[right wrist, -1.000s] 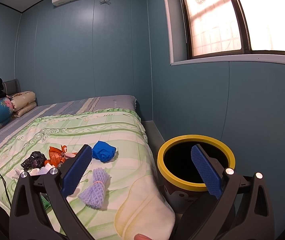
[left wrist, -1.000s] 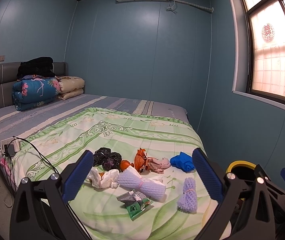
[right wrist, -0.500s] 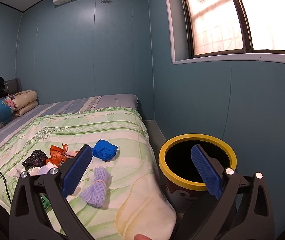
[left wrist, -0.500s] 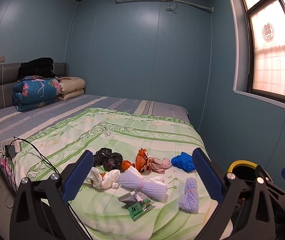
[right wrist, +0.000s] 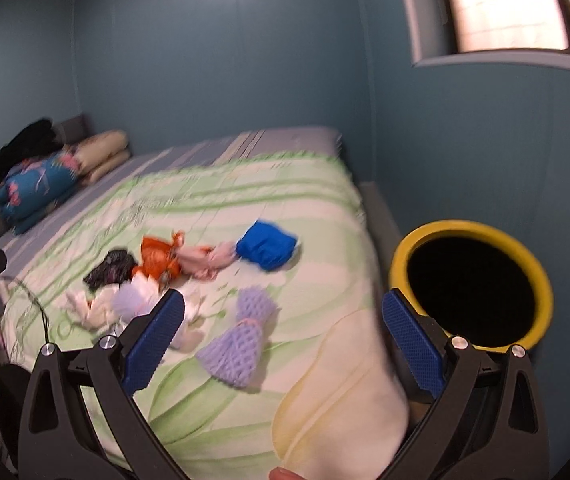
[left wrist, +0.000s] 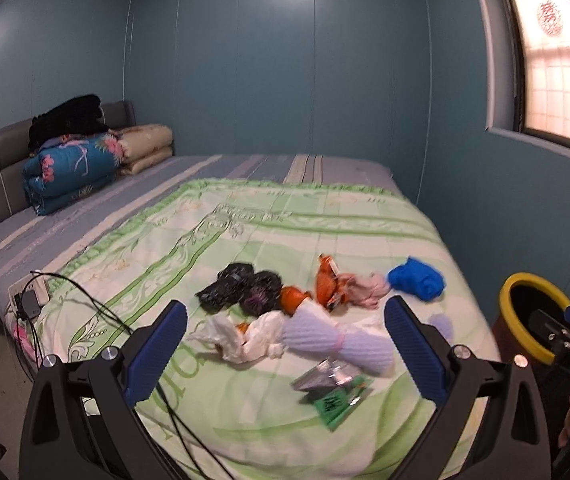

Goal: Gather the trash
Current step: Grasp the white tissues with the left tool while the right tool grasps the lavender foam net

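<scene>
Both grippers, left [left wrist: 285, 350] and right [right wrist: 283, 338], gape wide and empty; purple foam net [right wrist: 237, 350] lies just ahead of the right, bin [right wrist: 471, 286] to its right.

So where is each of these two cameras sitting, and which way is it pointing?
Left wrist view: sits on the left gripper, facing across the bed at the trash pile; both open blue fingers show, with the right gripper at the far right edge.
Right wrist view: sits on the right gripper, facing the bed's corner and the yellow-rimmed bin; open fingers and a fingertip at the bottom show.
Shared: the blue bundle, purple foam net, bin.
</scene>
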### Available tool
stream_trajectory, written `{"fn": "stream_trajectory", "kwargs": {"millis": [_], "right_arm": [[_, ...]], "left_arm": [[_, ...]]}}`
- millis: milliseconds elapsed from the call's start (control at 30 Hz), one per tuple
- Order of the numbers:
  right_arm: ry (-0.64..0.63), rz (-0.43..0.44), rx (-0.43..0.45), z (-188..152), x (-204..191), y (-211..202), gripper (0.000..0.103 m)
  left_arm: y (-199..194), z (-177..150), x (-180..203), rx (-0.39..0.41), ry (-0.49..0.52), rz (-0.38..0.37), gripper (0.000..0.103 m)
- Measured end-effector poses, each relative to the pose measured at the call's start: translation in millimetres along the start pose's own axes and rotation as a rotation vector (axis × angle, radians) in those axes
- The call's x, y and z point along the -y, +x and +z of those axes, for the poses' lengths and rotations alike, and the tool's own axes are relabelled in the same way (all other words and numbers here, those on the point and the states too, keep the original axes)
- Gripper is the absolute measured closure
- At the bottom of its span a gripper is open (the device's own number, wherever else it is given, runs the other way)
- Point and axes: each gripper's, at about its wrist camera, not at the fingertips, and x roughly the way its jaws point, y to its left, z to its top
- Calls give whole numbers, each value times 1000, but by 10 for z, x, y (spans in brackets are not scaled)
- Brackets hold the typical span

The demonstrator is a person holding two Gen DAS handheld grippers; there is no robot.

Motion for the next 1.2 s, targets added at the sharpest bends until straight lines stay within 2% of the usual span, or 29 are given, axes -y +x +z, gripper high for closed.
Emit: {"fn": "stream_trajectory", "kwargs": {"millis": [133, 333, 533, 767, 1033, 1100, 1167, 1200], "right_arm": [[-68, 43, -66, -68, -82, 276, 8], [-115, 119, -198, -155, -124, 686, 8], [-143, 147, -232, -165, -194, 913, 8], [-132, 148, -301, -161, -222, 1248, 8], [-112, 148, -327, -176, -186, 1401, 8], [-113, 156, -331, -171, -192, 1429, 9], [-101, 158, -332, -171, -188, 1461, 10], [-103, 158, -339, -175, -194, 1485, 15]], "left_arm": [[324, -101, -214, -96, 42, 0, 7], [843, -345, -534, -268, 24, -89, 7], [1227, -454, -717, -359, 21, -76, 7], [1573, -395, -979, -401, -69, -81, 7], [1792, -315, -1136, -383, -162, -128, 8], [1871, -326, -1148, -397, -187, -147, 11], [1972, -354, -1149, -417, -205, -168, 18], [1999, -367, -1148, -423, -207, -170, 20]]}}
